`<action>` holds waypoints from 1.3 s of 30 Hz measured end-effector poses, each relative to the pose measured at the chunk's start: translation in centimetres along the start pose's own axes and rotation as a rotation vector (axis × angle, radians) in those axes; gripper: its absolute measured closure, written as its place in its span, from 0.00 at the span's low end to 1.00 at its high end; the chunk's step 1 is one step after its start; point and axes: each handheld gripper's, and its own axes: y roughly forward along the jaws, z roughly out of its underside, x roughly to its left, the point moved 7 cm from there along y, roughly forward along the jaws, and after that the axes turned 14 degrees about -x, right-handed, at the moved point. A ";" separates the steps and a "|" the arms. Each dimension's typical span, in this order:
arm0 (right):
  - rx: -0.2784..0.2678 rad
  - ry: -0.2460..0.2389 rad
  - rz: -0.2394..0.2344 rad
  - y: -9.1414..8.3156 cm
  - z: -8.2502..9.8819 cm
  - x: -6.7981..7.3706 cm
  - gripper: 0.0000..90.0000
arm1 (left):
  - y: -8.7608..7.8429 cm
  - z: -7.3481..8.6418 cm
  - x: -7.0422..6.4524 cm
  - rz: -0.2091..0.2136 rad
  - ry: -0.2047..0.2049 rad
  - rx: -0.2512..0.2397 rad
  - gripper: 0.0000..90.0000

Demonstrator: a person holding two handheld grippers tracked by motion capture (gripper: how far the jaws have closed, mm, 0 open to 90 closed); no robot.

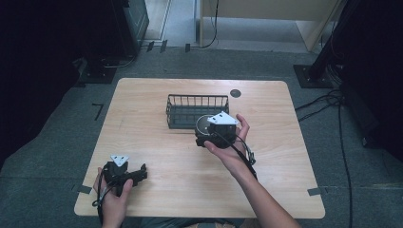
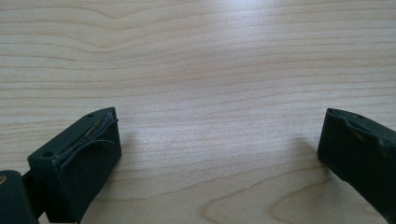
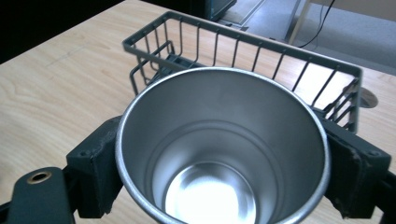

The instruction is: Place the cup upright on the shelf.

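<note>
Between the two black jaws of the right gripper (image 3: 219,163) sits a shiny round steel cup (image 3: 222,144), clamped on both sides of its wall with its open mouth facing the camera. Just beyond the cup stands a dark grey rectangular wire basket (image 3: 243,44) on the pale wooden table (image 3: 51,88). Near the table's front edge, the left gripper (image 2: 219,154) rests low over bare wood, its jaws spread wide apart with nothing between them.
</note>
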 end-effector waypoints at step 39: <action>-0.061 -0.017 0.136 6.3 -6.9 -5.2 0.15 | 0.0 0.0 0.0 0.001 0.001 0.003 0.00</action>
